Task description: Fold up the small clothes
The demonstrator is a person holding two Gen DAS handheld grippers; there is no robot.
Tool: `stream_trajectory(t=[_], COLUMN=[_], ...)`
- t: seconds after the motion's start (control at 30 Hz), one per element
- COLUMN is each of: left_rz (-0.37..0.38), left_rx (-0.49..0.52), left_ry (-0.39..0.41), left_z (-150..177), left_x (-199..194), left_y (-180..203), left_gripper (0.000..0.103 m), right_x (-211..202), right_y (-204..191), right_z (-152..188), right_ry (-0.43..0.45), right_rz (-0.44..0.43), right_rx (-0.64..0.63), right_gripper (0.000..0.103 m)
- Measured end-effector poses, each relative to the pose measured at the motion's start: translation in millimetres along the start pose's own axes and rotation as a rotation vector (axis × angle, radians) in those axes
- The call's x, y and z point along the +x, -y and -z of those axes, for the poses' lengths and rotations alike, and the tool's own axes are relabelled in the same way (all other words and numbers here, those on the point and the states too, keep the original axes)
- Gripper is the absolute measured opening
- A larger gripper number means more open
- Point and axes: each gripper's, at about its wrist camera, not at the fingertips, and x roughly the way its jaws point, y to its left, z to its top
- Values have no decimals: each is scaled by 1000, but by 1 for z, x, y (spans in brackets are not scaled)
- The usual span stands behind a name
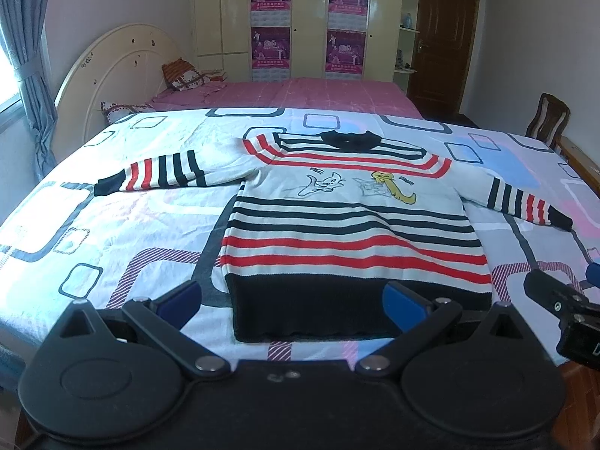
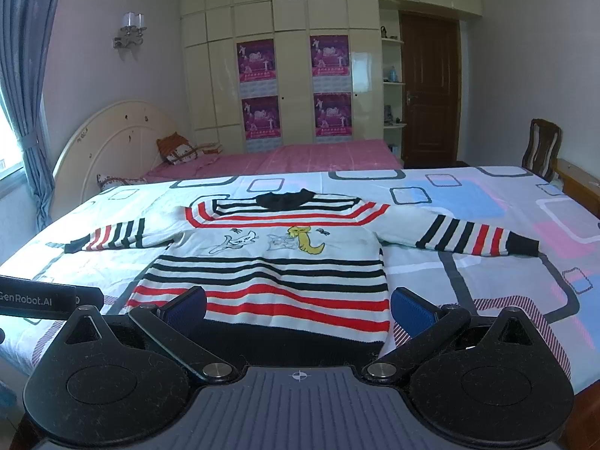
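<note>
Sweater (image 2: 270,262) flat; left gripper (image 2: 37,300) ("GenRobot.AI").

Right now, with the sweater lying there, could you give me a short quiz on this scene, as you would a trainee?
1. True or false: the sweater lies flat with both sleeves spread out.
2. What colour is the sweater's collar? A red, B black, C yellow.
3. Fill in: the left hand-held gripper and the right hand-held gripper both have their fingers ____, holding nothing.

Key: 1 true; 2 B; 3 open.
</note>
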Motion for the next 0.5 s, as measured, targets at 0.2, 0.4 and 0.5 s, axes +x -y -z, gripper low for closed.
stream_trajectory(t=[0.2,0.4,0.5], left_rz=[1,-2,-3], left_rx=[5,11,16], left_ry=[2,2,2], left_z=[0,-5,-8], left_x=[1,8,13], left_y=[-1,-3,-4], left_gripper=[103,103,103], right_x=[1,6,11], right_y=[-2,-1,0], right_z=[0,-2,-3], right_ry=[-4,-7,-11], right_rz=[9,9,19], right_rx=[1,17,12], right_gripper=[103,103,103])
